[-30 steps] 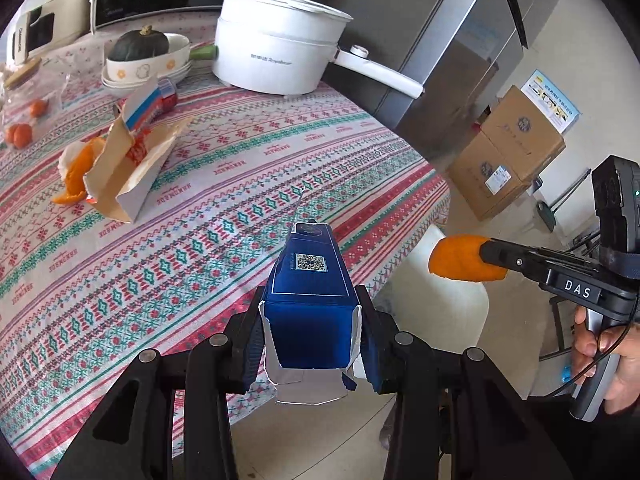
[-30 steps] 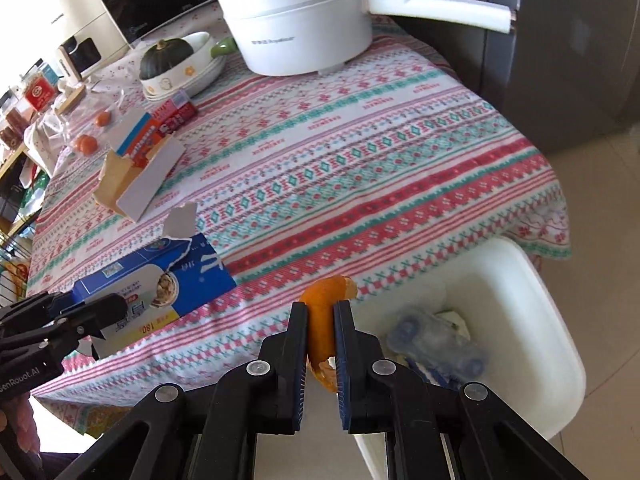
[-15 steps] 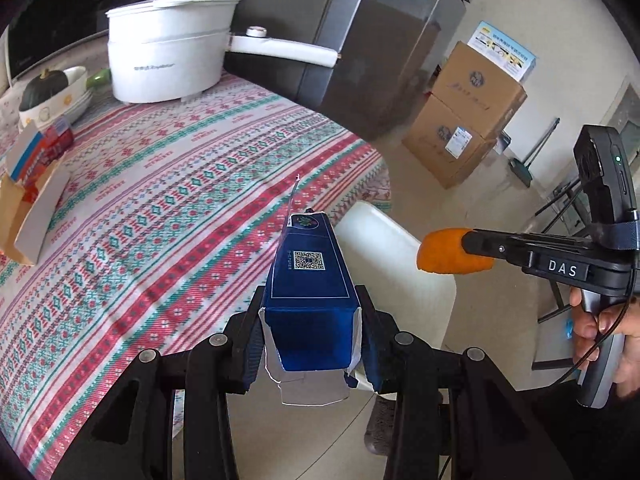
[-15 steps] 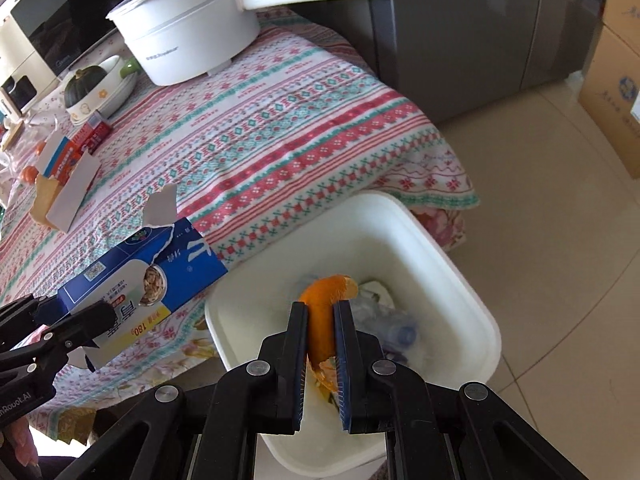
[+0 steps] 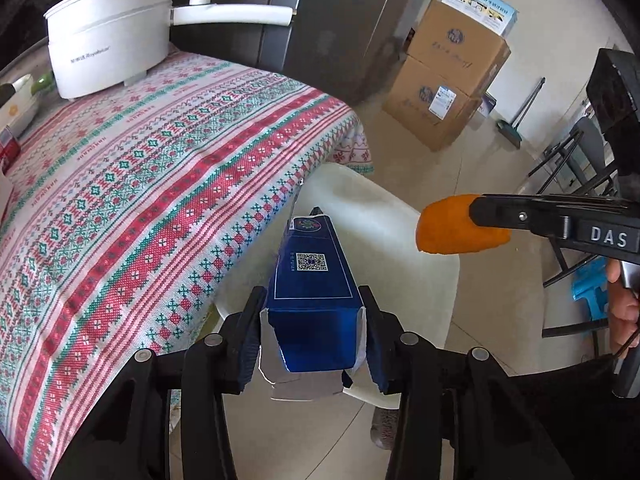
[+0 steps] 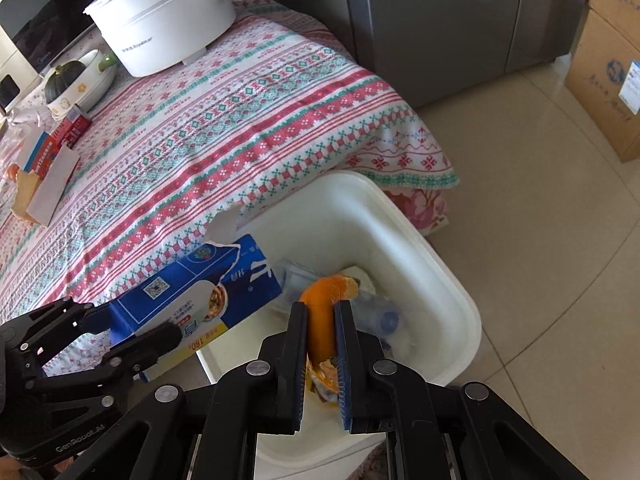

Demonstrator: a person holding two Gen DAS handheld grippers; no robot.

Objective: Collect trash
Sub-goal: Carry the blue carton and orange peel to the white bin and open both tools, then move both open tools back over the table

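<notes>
My left gripper has a torn blue carton between its pads, with the carton's far end hanging over the white trash bin. Its jaws are opening and the carton still sits between them. From the right wrist view the same carton sticks out of the left gripper across the bin's near corner. My right gripper is shut on an orange peel above the bin, which holds a plastic bottle and wrappers. In the left wrist view the peel shows at the right gripper's tip.
The bin stands on the tiled floor against the corner of a table with a patterned cloth. A white pot, a bowl with a squash and torn boxes are on the table. Cardboard boxes and chair legs stand beyond.
Both grippers have moved off the table's edge to over the bin, each still carrying its item. The left gripper's jaws stand slightly wider around the carton.
</notes>
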